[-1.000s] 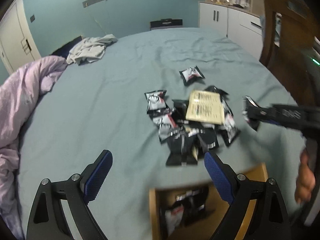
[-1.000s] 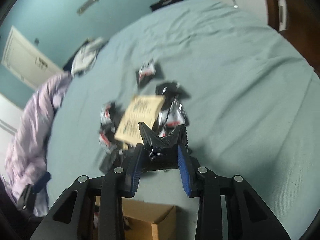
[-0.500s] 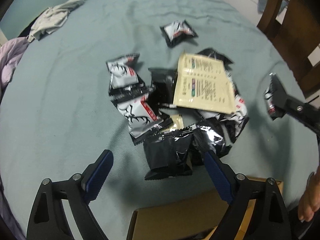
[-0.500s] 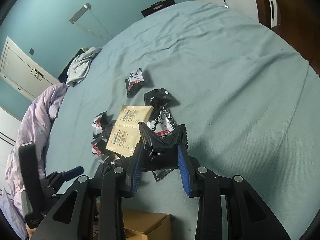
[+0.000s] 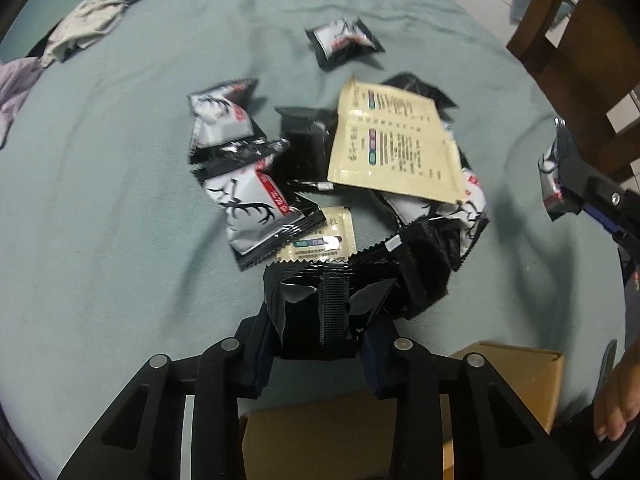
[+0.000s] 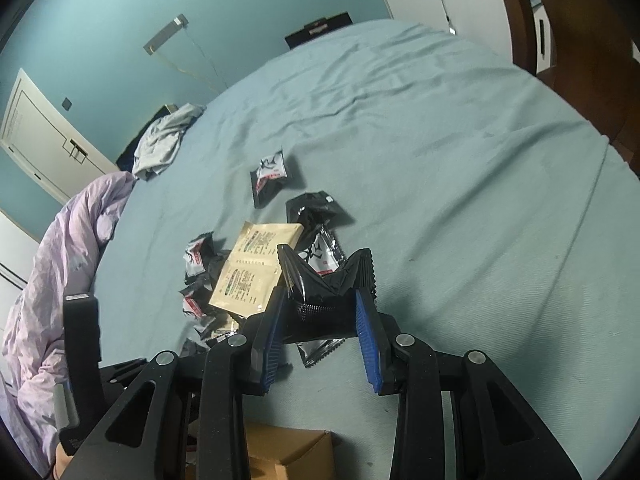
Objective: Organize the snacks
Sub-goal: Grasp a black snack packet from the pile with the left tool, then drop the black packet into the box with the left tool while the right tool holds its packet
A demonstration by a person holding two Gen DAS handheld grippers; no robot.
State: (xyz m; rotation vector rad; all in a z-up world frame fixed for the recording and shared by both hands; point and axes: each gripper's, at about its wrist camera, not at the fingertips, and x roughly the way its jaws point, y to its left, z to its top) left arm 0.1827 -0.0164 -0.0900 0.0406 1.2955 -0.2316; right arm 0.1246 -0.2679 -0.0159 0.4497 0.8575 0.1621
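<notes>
A heap of snack packets, black and silver-black with an antler print, lies on the blue-green bed sheet. A large beige sachet rests on top of it. At the near edge of the heap my left gripper points steeply down. Its jaws are closing, with a black packet crumpled between the pads. My right gripper is shut on another black packet, held above the sheet to the right of the heap. One packet lies alone farther back.
An open cardboard box sits at the near edge below both grippers. A purple duvet and a grey garment lie to the left. A wooden chair stands at the right, and a person's hand shows at the lower right.
My left gripper came down onto the near edge of the heap and its wide jaws closed around the black packet. The right gripper stayed put with its packet.
</notes>
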